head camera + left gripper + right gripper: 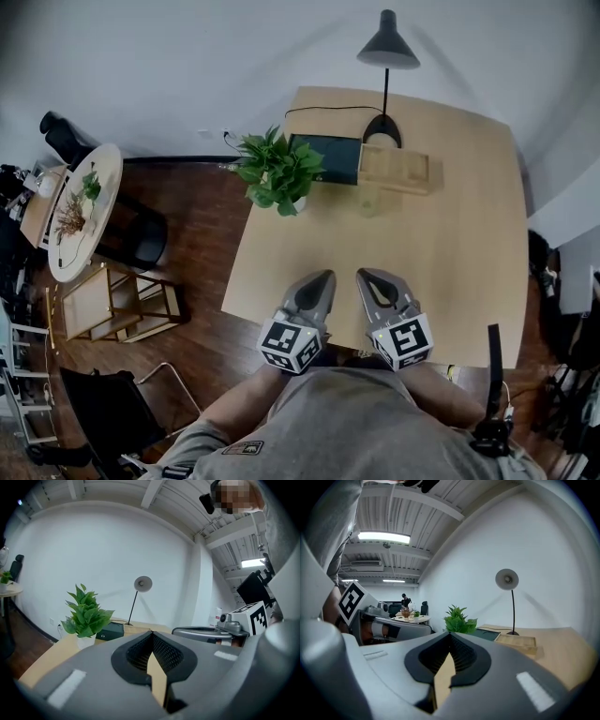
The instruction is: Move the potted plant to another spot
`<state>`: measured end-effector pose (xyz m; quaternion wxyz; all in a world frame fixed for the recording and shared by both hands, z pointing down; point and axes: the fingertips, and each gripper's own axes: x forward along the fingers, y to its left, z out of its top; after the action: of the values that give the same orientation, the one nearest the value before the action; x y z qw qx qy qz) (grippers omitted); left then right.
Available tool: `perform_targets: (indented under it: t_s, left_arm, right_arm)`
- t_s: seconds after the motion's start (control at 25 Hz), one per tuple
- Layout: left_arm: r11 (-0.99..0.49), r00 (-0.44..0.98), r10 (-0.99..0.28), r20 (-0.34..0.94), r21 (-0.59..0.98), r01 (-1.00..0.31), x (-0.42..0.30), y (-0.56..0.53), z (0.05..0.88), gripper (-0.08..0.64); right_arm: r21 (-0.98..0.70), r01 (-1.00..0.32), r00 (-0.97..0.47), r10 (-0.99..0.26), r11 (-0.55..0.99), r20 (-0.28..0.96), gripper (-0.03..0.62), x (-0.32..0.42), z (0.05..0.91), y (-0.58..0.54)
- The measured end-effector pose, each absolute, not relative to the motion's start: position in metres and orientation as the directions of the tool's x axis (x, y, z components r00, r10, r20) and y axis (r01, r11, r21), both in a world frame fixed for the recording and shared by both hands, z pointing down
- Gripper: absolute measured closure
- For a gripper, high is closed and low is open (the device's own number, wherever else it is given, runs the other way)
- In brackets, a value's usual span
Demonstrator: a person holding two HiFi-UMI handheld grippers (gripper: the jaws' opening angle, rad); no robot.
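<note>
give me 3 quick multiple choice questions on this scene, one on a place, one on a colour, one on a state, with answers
1. Where on the table is the potted plant? A) by its left edge B) centre C) near right corner
2. What colour is the desk lamp? A) white B) black C) red
3. How are the left hand-held gripper and right hand-held gripper? A) both open B) left shut on the plant C) both shut, empty
Answers: 1 A, the head view shows it at the left edge. 2 B, shade, stem and base are black. 3 C, each gripper view shows jaws together with nothing between.
</note>
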<state>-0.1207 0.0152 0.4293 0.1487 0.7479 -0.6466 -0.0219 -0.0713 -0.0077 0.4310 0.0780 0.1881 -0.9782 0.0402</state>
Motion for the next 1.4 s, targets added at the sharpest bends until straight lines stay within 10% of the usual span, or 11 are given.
perform_targets:
  t_s: [1.4]
  left_arm:
    - [0.062, 0.066, -0.889, 0.453, 0.261, -0.963, -0.321, -0.079, 0.612, 0.557]
  right_arm:
    - [-0.089, -0.32, -0.842, -0.24, 0.943, 0.483, 0.588, -0.255, 0.611, -0.117]
